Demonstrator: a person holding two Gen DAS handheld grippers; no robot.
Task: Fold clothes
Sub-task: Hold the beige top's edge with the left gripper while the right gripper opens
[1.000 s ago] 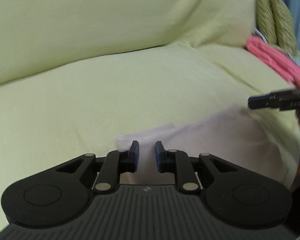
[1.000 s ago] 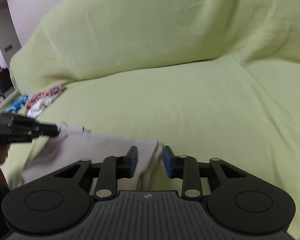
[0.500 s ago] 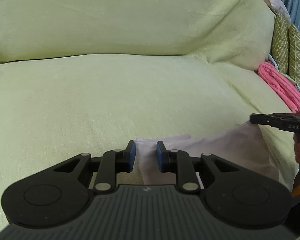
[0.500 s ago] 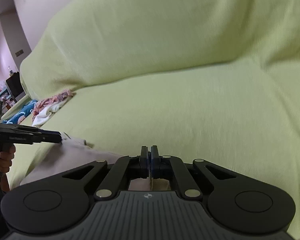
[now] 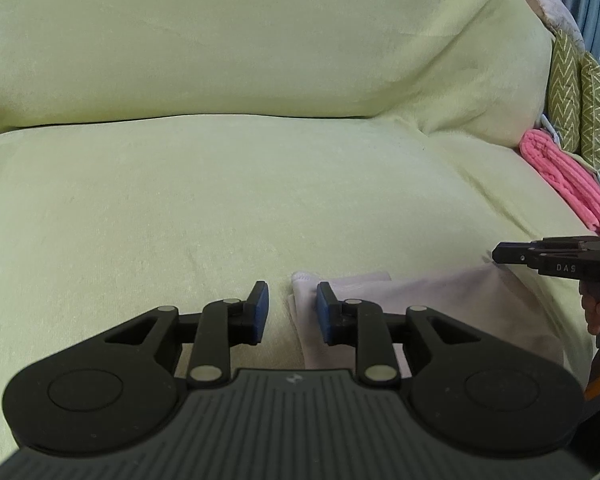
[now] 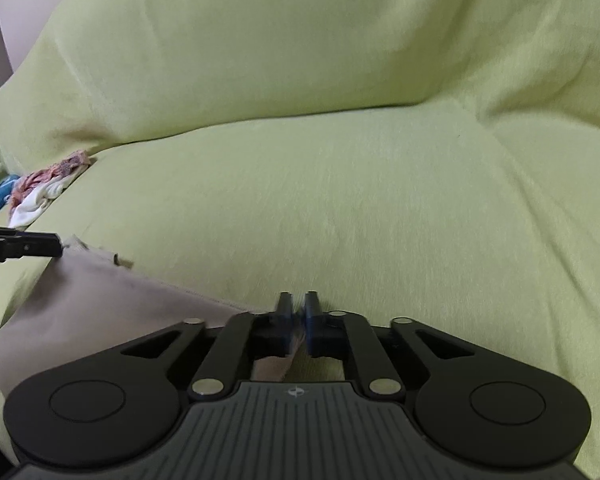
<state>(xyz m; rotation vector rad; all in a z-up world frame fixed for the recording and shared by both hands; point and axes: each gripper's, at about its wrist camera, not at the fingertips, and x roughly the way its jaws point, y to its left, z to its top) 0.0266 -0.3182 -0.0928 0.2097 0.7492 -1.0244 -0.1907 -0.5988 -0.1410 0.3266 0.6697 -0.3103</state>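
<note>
A pale pinkish-white garment (image 5: 440, 300) lies flat on the near part of the yellow-green sofa seat (image 5: 240, 200). My left gripper (image 5: 290, 306) hovers over its left corner. Its jaws are opening; the hemmed corner sits between them beside the right pad, unpressed. In the right wrist view the same garment (image 6: 100, 304) stretches off to the left. My right gripper (image 6: 298, 316) stands at its right edge. Its jaws are opening from a tight pinch, the gap still narrow, with a fold of cloth between the pads. Each gripper shows in the other's view: right gripper (image 5: 498, 254), left gripper (image 6: 58, 246).
A folded pink cloth (image 5: 560, 176) and green zigzag cushions (image 5: 584, 112) sit at the sofa's right end. Patterned clothes (image 6: 40, 188) are piled at its left end. The sofa back (image 6: 300, 40) rises behind the seat. A hand (image 5: 598, 312) holds the right gripper's handle.
The right gripper went from open beside the cloth edge to pinched on it, and now the gap is slightly wider. The left jaws have widened; the garment corner now lies between them.
</note>
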